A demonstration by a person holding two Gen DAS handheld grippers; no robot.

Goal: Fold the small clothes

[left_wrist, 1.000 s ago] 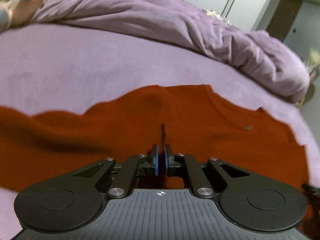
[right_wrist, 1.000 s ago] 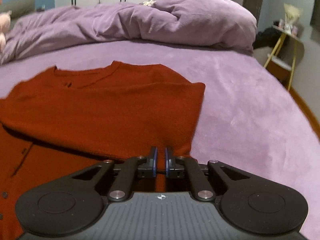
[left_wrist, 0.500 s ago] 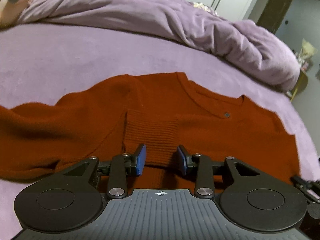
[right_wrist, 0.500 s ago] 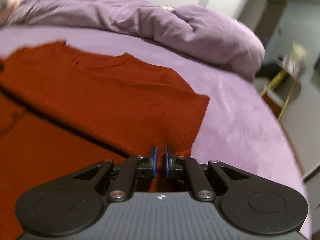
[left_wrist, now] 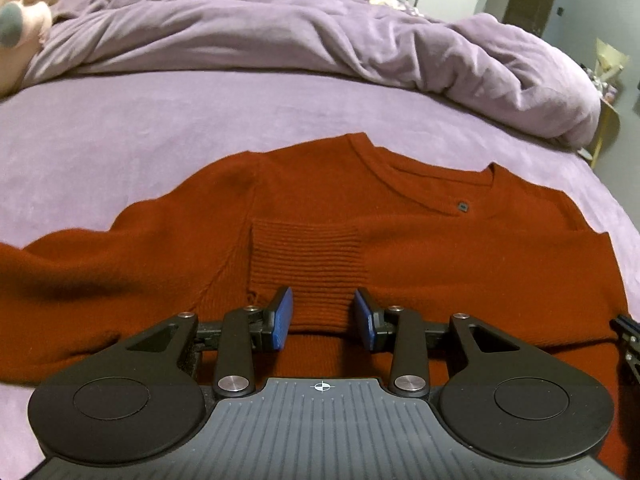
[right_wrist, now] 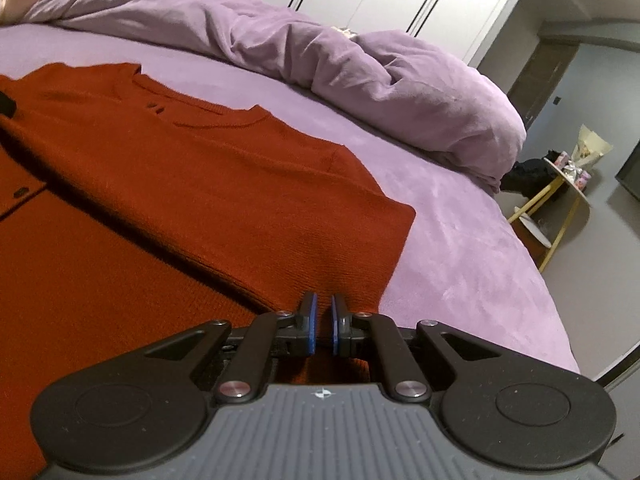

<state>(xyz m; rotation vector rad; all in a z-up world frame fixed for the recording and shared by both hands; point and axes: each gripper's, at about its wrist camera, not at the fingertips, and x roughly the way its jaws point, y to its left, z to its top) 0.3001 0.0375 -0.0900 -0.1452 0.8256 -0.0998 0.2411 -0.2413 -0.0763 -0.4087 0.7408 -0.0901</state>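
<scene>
While the rust-red sweater (left_wrist: 420, 248) lies spread on the purple bed (left_wrist: 120, 128), the left gripper (left_wrist: 323, 318) stands open over it and the right gripper (right_wrist: 321, 324) is pinched on its fabric.

Left jaws have just been opening; the ribbed cuff (left_wrist: 308, 264) of the folded-in sleeve lies between the blue pads (left_wrist: 282, 316), untouched. Right jaws are nearly closed on the sweater's near right edge. A rumpled purple duvet (right_wrist: 320, 52) lies at the far side, with a yellow-legged side table (right_wrist: 560, 196) far right.

Dim, soft indoor light; sharp centre; fisheye-bent edges.
</scene>
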